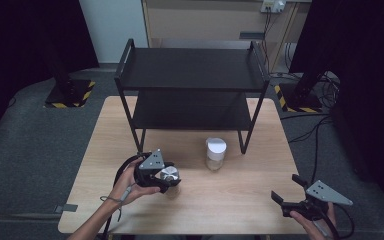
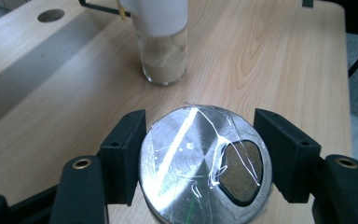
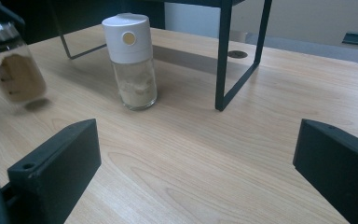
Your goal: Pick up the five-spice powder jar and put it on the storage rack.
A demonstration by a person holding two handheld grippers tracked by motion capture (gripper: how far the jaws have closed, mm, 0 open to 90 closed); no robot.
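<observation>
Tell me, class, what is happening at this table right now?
A person works at a wooden table with a gripper in each hand. The left gripper is clamped around a jar with a metal lid, held tilted and off the table in the right gripper view. The right gripper is open near the table's right front corner, holding nothing. A white-capped jar stands upright before a black two-tier shelf, untouched.

Dim and dark toward the edges in the high view, with the counter (image 1: 220, 195) evenly lit from above. Bright glare streaking the metal lid (image 2: 200, 154) in the left gripper view. Motion-blurred brown jar (image 3: 11, 70) at the right gripper view's left edge; soft shadows beneath the rack (image 3: 223, 56)
</observation>
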